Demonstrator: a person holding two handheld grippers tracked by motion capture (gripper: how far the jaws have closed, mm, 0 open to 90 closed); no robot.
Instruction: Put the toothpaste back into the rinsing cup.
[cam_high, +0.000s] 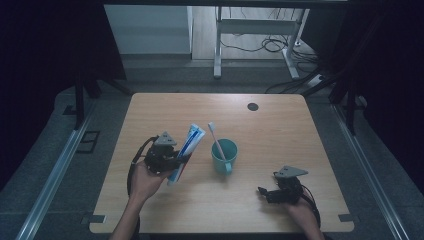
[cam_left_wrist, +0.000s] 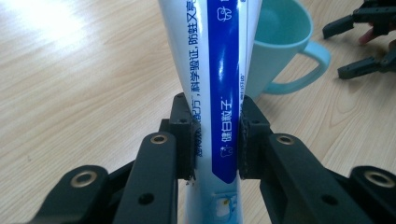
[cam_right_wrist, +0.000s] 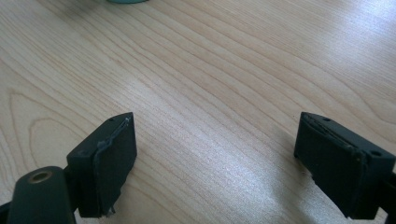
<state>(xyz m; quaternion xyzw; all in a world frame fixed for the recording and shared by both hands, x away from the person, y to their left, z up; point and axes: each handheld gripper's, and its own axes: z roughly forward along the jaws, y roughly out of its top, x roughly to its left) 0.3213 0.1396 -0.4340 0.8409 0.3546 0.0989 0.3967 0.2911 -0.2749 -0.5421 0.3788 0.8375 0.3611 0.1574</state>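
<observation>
Blue-and-white toothpaste tube pinched in left gripper, teal mug just beyond; right gripper spread wide above wooden table.

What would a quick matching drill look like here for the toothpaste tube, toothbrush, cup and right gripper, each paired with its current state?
Things:
1. toothpaste tube
2. toothbrush
3. cup
4. right gripper

States:
A. open over bare table
B. standing in the cup
C. clamped in the left gripper
D. on the table, holding the brush

Pairs: 1-C, 2-B, 3-D, 4-A
</observation>
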